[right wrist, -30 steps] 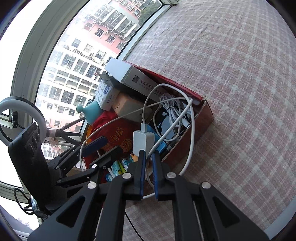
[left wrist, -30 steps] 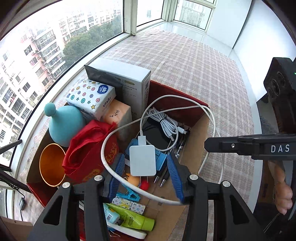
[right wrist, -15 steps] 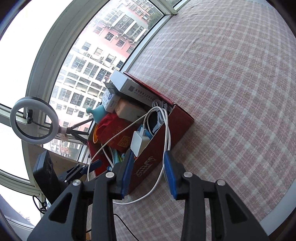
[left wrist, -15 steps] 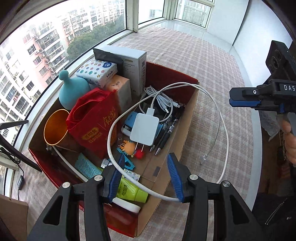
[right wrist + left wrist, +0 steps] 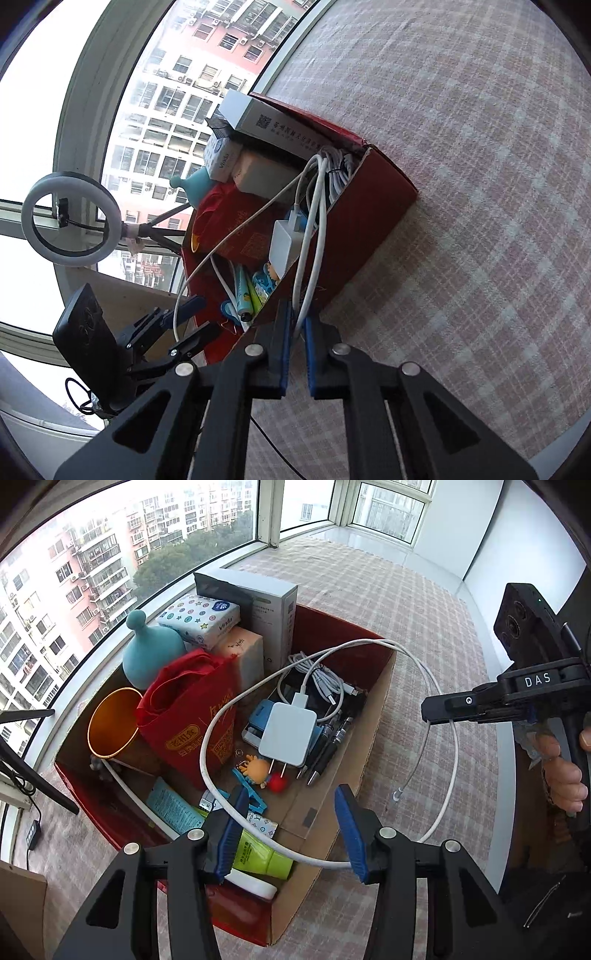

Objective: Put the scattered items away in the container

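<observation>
A red cardboard box point(image 5: 373, 716) holds several items, with a white charger block point(image 5: 287, 734) on top. Its white cable point(image 5: 439, 701) loops out over the box's right wall onto the checked cloth. My right gripper point(image 5: 298, 328) is shut on this cable point(image 5: 317, 236) just outside the box point(image 5: 369, 221); it shows at the right in the left wrist view point(image 5: 436, 716). My left gripper point(image 5: 291, 830) is open above the box's near end, with the cable loop passing between its fingers without being gripped.
In the box are a red bag point(image 5: 188, 709), a teal vase point(image 5: 147, 657), an orange cup point(image 5: 110, 723), a grey carton point(image 5: 258, 605), a tissue pack point(image 5: 199, 616), pens and a green tube point(image 5: 258, 856). A ring light point(image 5: 70, 218) stands by the window.
My left gripper has drawn back from the charger and stayed open. My right gripper opened, dropped beside the box and shut on the cable outside its wall.
</observation>
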